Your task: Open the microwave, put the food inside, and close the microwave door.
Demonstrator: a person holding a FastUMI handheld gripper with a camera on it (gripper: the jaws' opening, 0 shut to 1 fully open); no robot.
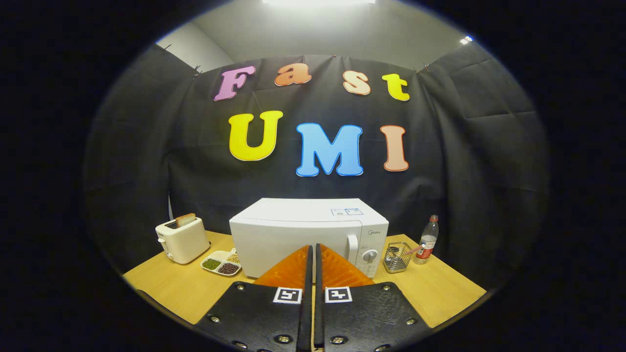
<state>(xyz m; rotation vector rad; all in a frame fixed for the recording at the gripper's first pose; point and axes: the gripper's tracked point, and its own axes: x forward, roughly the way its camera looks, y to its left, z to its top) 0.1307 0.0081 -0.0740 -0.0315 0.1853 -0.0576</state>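
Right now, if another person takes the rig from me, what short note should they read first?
Gripper: fingers closed together, holding nothing, pointed at the microwave front.
Microwave: on the wooden table, door shut, handle by the control dials.
Food: divided tray with beans or grains, on the table between the toaster and the microwave.
Beyond the microwave's dial side: wire basket, bottle.
Done: nothing yet.
Left: open the door, put the tray in, close the door.
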